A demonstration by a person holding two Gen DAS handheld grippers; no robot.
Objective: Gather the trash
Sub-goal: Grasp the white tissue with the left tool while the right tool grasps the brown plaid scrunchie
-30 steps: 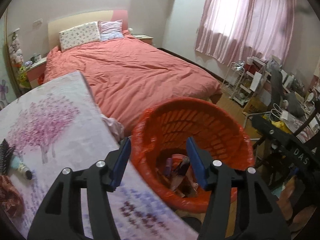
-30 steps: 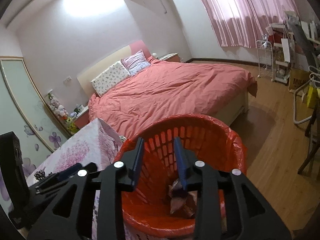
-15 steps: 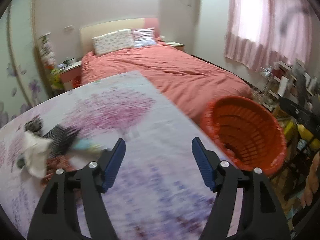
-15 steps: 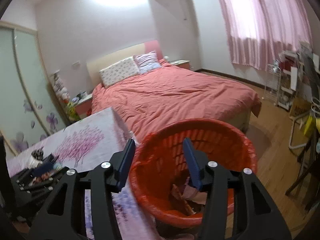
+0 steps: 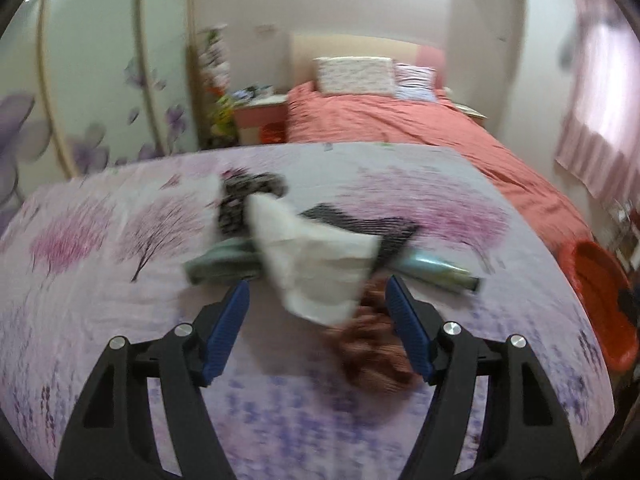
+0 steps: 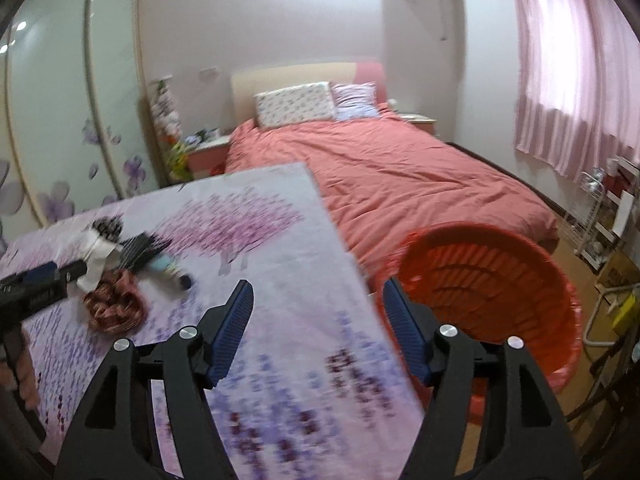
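The right gripper (image 6: 318, 324), jaws opening and empty, hangs just left of the red basket (image 6: 520, 264); its contents are hidden.

The left gripper (image 5: 316, 320) gapes empty before white paper (image 5: 316, 264).

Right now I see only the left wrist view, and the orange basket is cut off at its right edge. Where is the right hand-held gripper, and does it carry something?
Observer: The right hand-held gripper hangs above the table, near its right edge. Its jaws are opening and nothing is between them.
Operator: Is the basket close to that edge?
Observer: Yes. The orange basket stands close beside that edge, with the bed behind it. The gripper hides its bottom, so I cannot tell what is inside.
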